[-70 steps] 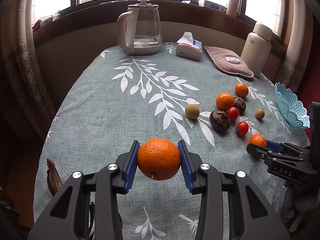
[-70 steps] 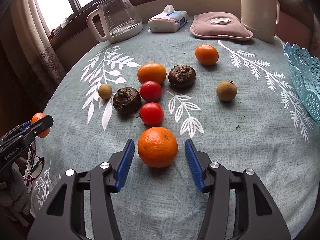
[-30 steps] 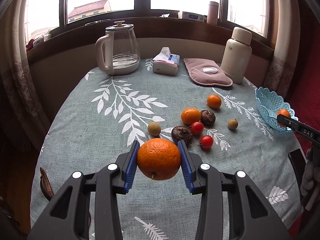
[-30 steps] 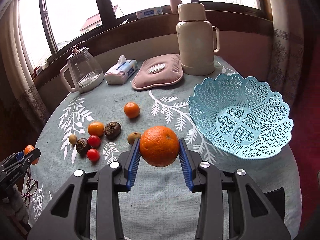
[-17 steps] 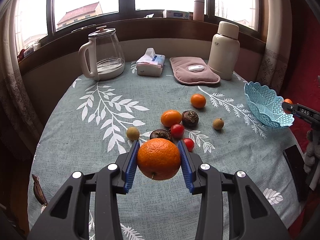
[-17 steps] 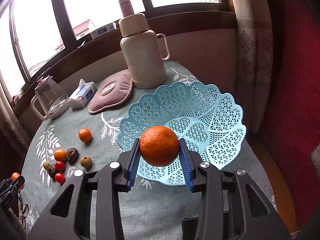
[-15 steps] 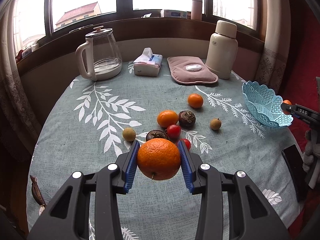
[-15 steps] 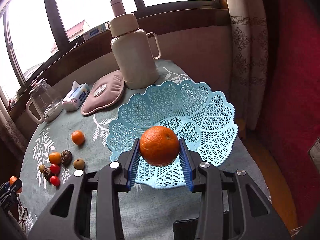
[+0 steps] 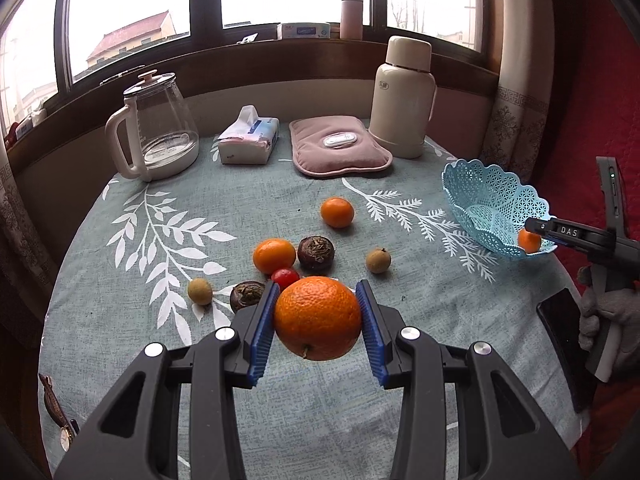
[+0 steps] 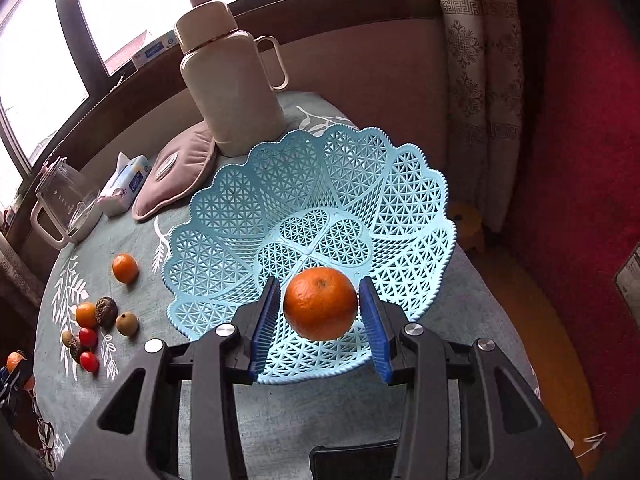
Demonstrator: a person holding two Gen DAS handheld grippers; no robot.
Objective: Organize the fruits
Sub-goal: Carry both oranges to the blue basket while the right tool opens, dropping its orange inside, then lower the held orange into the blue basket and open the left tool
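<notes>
My left gripper (image 9: 318, 320) is shut on a large orange (image 9: 318, 318), held above the near part of the table. My right gripper (image 10: 320, 304) hangs over the near side of the light blue lattice basket (image 10: 400, 200). Its jaws are opening, and a second orange (image 10: 320, 308) sits between them with a thin gap at each pad. In the left wrist view the right gripper (image 9: 536, 232) shows at the basket's (image 9: 488, 200) near rim. Loose on the cloth lie a mandarin (image 9: 337, 212), another orange (image 9: 274, 256), two dark brown bulbs (image 9: 315, 253), a cherry tomato (image 9: 285, 277) and two longans (image 9: 378, 261).
Along the back stand a glass kettle (image 9: 154, 140), a tissue pack (image 9: 248, 138), a pink hot-water bag (image 9: 340, 146) and a cream thermos (image 9: 404, 98). A dark phone (image 9: 564, 344) lies at the right edge beside a gloved hand (image 9: 608, 320). A wristwatch (image 9: 56, 412) lies front left.
The right gripper swung from the table to over the basket, and its pads have come off its orange. The left gripper has moved right, still gripping its orange.
</notes>
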